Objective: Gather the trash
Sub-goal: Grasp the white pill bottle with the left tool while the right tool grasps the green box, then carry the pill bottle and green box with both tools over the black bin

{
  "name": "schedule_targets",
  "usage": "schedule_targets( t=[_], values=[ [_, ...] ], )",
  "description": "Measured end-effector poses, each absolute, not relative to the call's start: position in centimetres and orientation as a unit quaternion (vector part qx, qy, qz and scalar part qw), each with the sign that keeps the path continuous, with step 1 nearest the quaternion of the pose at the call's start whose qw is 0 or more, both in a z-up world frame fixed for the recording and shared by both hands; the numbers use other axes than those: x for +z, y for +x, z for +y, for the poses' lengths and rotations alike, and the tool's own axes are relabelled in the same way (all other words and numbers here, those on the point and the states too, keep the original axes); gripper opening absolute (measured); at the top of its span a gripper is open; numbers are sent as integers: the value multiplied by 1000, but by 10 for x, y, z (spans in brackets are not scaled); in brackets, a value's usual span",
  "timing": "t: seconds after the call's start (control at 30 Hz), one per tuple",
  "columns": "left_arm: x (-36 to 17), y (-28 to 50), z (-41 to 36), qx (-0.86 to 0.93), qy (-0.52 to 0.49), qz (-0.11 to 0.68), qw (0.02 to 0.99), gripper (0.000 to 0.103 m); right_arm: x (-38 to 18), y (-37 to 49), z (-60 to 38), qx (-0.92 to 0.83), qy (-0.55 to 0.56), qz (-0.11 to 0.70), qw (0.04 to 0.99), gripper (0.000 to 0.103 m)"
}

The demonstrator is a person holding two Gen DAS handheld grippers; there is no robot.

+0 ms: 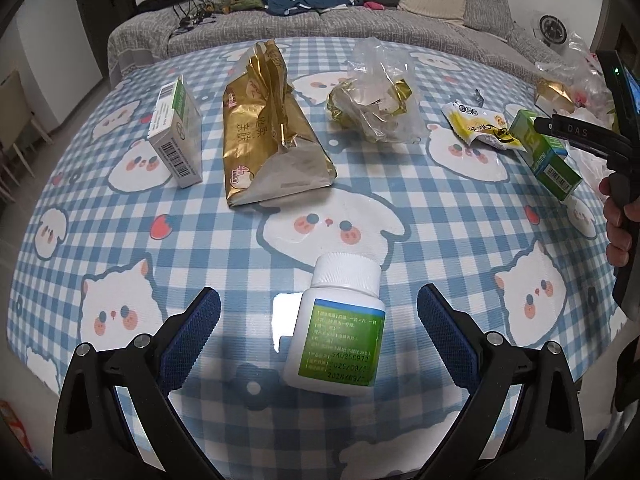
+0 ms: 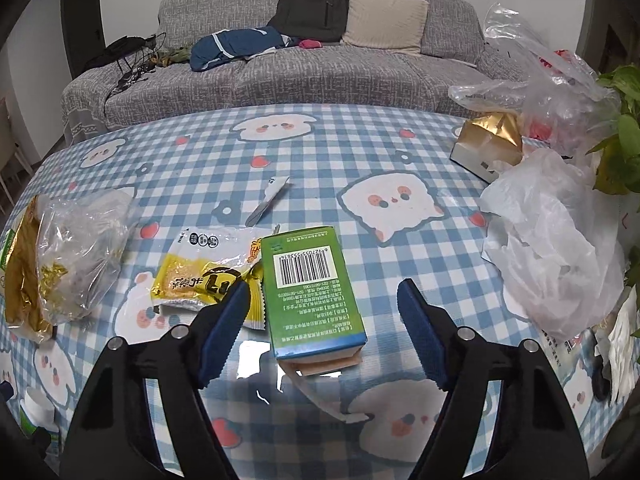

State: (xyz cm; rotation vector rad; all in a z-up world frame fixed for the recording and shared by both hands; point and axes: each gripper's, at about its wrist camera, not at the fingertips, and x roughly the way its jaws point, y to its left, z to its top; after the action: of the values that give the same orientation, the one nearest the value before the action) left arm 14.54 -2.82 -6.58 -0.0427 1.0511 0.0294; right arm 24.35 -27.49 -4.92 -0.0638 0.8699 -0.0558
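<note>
Between open left jaws, white bottle [image 1: 336, 324]; between open right jaws, green box [image 2: 312, 292].

Partly seen, partly lost at the edges

The white bottle [image 2: 38, 404] was cut off at the right wrist view's lower-left edge (only cap and a green sliver showed); the yellow snack wrapper [image 2: 200, 276] ran under the green box [image 2: 312, 292], and the bottle's small print stayed unreadable.

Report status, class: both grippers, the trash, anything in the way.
Left gripper open around white bottle, not gripping. Right gripper open around green box; yellow wrapper touching its left finger.
</note>
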Motion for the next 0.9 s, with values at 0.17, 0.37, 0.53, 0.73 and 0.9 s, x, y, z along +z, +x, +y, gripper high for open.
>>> schedule_targets(
  t=[0.17, 0.37, 0.53, 0.73, 0.9],
  values=[
    [-79, 152, -29, 13, -18, 515, 857, 85, -57, 253, -279, -29, -24, 428, 903, 64],
    [-85, 155, -31, 9, -15, 521, 854, 68, -61, 256, -276, -27, -30, 432, 901, 54],
    [-86, 156, -29, 14, -9, 519, 855, 62, -65, 256, -272, -28, -31, 432, 901, 46],
    [-83, 155, -27, 16, -8, 514, 858, 40, -64, 254, -273, -36, -27, 425, 904, 45],
    [-82, 153, -28, 9, -8, 512, 859, 40, -62, 250, -277, -47, -24, 419, 906, 45]
  ],
)
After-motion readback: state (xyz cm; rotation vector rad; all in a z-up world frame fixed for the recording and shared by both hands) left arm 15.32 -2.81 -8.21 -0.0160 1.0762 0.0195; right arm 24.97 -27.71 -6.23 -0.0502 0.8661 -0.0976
